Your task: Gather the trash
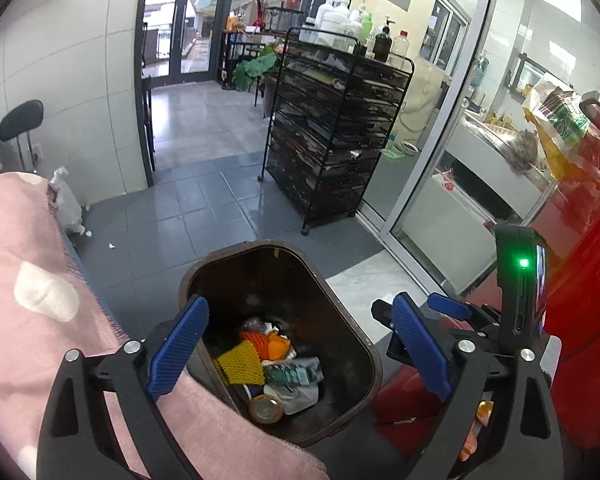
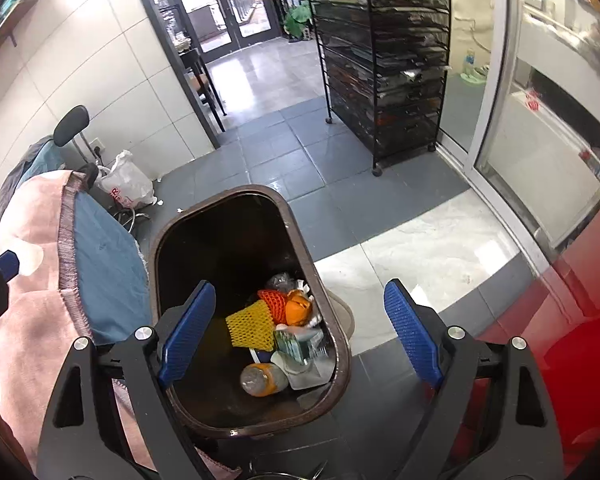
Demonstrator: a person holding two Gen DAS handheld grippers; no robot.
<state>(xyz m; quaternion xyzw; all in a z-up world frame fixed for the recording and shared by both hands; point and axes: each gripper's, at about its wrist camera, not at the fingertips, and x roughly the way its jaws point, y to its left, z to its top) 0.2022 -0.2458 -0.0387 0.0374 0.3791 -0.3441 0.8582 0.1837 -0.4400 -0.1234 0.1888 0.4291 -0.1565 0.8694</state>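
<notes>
Left of the bin (image 2: 244,208): pink blanket (image 2: 24,320) over blue cloth (image 2: 108,264), white bag (image 2: 126,186) on the floor behind. In the bin: yellow foam net (image 2: 250,326), orange net (image 2: 274,302) touching it, orange peel (image 2: 298,308) beside, green packet (image 2: 296,342), clear bottle (image 2: 262,378) nearest the camera. Above the bin: left gripper (image 1: 300,350), jaws wide, holding nothing; right gripper (image 2: 300,330), jaws wide, likewise holding nothing. Right of the bin and further back: black wire rack (image 2: 384,60), glass door (image 2: 540,140), red surface (image 2: 580,340) at the near right edge.
</notes>
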